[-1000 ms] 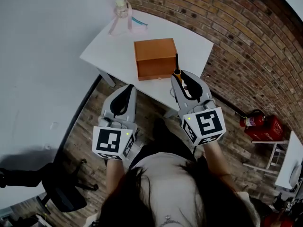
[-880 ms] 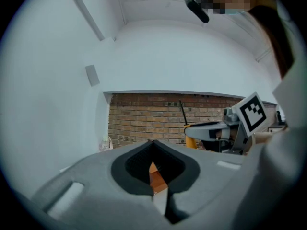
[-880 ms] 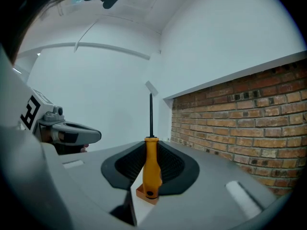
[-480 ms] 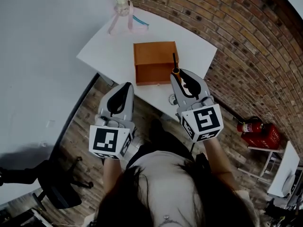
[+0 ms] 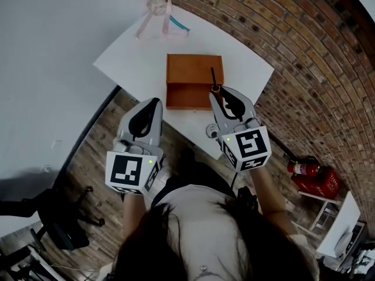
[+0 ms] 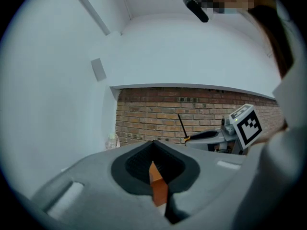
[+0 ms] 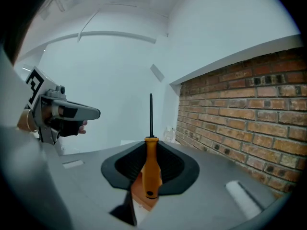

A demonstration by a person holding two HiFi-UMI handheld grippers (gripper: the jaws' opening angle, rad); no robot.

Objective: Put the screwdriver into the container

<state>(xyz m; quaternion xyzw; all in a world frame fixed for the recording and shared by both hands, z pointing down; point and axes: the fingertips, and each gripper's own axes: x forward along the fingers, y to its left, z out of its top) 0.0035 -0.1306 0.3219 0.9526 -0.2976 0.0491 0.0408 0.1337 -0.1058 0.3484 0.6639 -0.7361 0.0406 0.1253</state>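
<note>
Head view: right hand-held gripper [image 5: 218,92] clamps a screwdriver [image 5: 213,79] above the orange box [image 5: 190,69] at the desk's [image 5: 135,57] near edge; left hand-held gripper [image 5: 153,102], jaws together, hangs beside that edge.

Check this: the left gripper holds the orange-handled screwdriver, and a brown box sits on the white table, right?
No: the right gripper holds the orange-handled screwdriver, as the right gripper view shows. The brown box does sit on the white table.
</note>
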